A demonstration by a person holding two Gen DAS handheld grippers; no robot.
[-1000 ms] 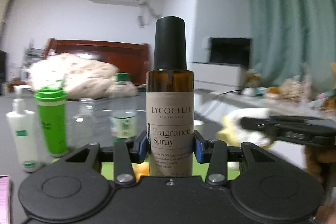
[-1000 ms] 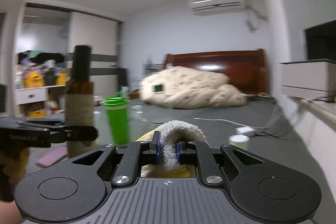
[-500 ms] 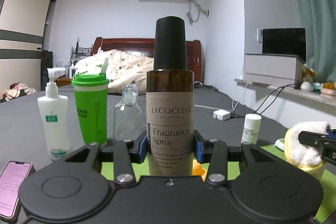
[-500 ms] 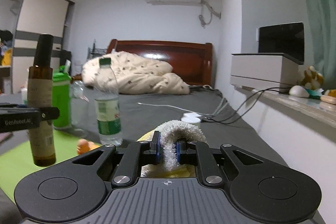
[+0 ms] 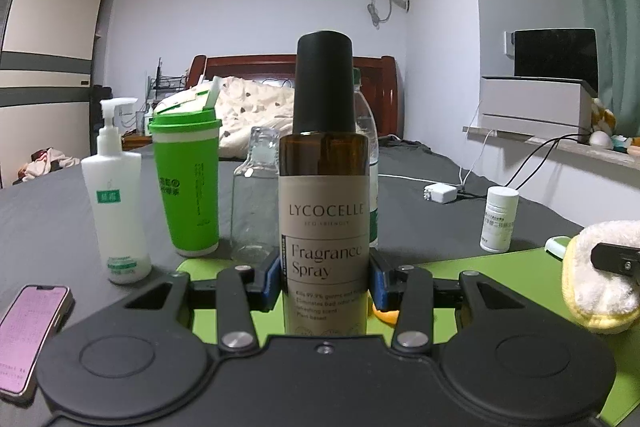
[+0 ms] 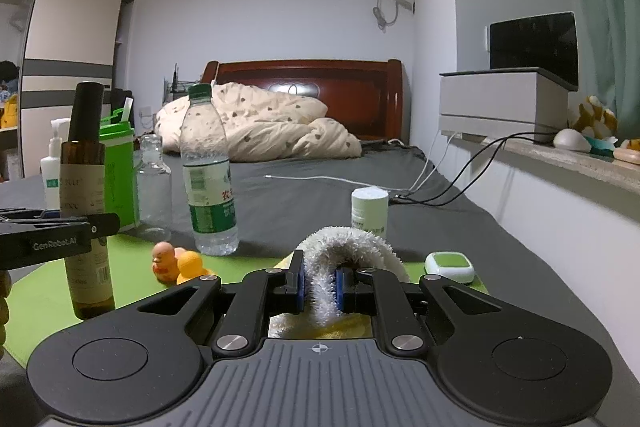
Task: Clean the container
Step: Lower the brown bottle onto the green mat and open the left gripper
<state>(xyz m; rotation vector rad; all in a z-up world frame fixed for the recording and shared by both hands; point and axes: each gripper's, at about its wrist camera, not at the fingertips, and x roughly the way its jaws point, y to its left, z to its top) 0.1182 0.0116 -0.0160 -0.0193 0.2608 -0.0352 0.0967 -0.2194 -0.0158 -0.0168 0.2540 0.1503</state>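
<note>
My left gripper (image 5: 323,281) is shut on an amber fragrance spray bottle (image 5: 323,219) with a black cap, held upright over the green mat (image 5: 500,267). The bottle also shows at the left of the right wrist view (image 6: 84,195), its base at or just above the mat. My right gripper (image 6: 319,285) is shut on a white and yellow cloth (image 6: 348,247), low over the mat's right part. The cloth shows at the right edge of the left wrist view (image 5: 596,275), apart from the bottle.
Behind the mat stand a white pump bottle (image 5: 116,203), a green cup (image 5: 188,183), a clear glass bottle (image 5: 256,199), a water bottle (image 6: 206,175) and a small white jar (image 5: 498,219). Rubber ducks (image 6: 178,263) and a small green box (image 6: 449,266) lie on the mat. A phone (image 5: 28,331) lies left.
Both grippers have swung round and lowered toward the mat. The bottle and the cloth stay gripped. The views have settled facing the bed.
</note>
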